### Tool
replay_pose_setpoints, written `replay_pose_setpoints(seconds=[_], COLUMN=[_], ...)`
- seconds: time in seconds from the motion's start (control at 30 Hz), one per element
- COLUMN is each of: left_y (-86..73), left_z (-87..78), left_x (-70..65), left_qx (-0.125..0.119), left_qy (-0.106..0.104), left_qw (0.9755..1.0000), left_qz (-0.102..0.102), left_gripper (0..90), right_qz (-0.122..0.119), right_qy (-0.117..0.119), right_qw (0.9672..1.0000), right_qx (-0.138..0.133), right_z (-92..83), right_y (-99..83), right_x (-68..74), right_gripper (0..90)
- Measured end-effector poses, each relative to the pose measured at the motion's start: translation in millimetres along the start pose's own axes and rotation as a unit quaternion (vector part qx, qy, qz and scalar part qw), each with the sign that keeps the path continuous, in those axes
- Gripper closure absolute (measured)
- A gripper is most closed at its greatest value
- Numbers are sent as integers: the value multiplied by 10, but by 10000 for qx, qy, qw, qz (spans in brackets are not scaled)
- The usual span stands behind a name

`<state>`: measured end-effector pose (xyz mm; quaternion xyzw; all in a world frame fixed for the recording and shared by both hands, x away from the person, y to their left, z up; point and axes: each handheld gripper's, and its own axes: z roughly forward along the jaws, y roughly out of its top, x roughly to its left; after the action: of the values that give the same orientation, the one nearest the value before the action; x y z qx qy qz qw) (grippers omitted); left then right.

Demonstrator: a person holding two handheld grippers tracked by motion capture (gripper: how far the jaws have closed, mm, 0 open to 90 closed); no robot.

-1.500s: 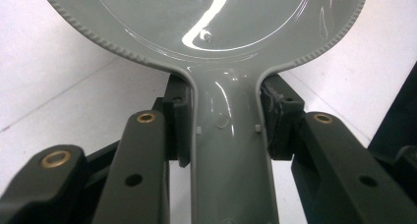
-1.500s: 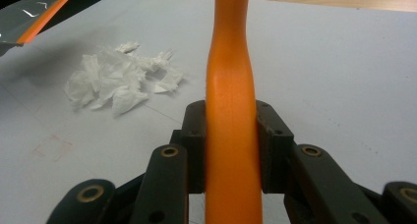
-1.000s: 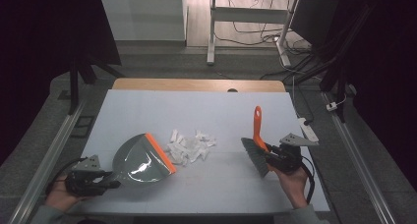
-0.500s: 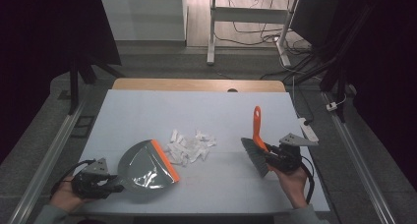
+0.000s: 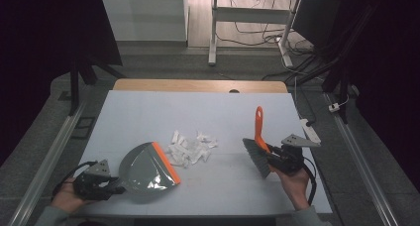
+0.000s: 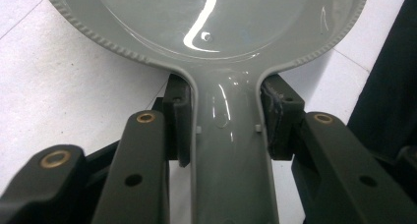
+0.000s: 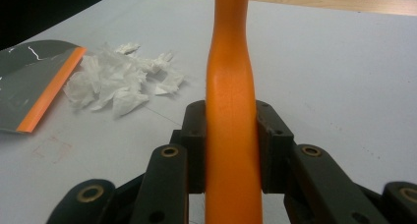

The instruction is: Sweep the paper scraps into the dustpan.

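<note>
Left gripper: (image 5: 116, 188) near the table's front left corner, jaws pinching the handle of the grey plastic dustpan with the orange rubber lip (image 5: 148, 167); in the left gripper view the pads (image 6: 178, 121) press on either side of that handle.
Dustpan: pan lies on the table, orange lip turned toward the paper pile and just beside its nearest scraps; whether it touches them I cannot tell.
Left hand: (image 5: 64, 200) at the front edge, wrapped round the gripper body, cable looping out beside it.
Right gripper: (image 5: 270, 156) toward the front right of the table, jaws clamped on the orange plastic handle of the hand brush with dark grey bristles (image 5: 257, 154); in the right gripper view both pads (image 7: 195, 135) bear on the handle's narrow waist.
Brush: handle points away from the person toward the far edge, bristle head hangs on the side toward the pile, well apart from the scraps.
Right hand: (image 5: 293, 184) under and behind the gripper.
Paper: loose heap of torn white paper scraps (image 5: 190, 147) mid-table, between dustpan and brush, closer to the dustpan.
Table: pale grey-white tabletop (image 5: 198, 107) with a wooden strip along the far edge.
</note>
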<state>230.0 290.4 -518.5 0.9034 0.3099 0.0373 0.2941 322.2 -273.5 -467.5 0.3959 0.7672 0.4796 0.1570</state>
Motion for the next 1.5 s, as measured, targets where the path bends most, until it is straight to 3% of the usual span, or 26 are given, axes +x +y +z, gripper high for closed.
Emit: replay_pose_setpoints(seconds=[0.27, 0.47, 0.63, 1.0, 1.37, 1.5], left_y=[1, 19, 15, 15, 16, 9], left_z=[8, 31, 34, 48, 66, 61], left_x=[3, -6, -2, 10, 12, 22], left_qx=[-27, 11, -13, 15, 6, 16], left_qy=[21, -18, -22, -51, -81, -111], left_qw=[10000, 10000, 10000, 9999, 9999, 9998], left_qz=[-41, -34, -61, -127, -146, -137], left_gripper=[618, 618, 618, 618, 618, 617], right_qz=[-34, -97, -185, -114, -180, -261], right_qy=[44, 86, 119, -41, -165, -348], right_qw=[10000, 9999, 9998, 9999, 9989, 9978], right_qx=[-6, -64, -19, 62, 410, 505], right_z=[36, 132, 302, 672, 1150, 1284], right_y=[31, 183, 317, 604, 692, 720], right_x=[34, 75, 120, 126, 202, 269], right_gripper=[707, 707, 707, 707, 707, 707])
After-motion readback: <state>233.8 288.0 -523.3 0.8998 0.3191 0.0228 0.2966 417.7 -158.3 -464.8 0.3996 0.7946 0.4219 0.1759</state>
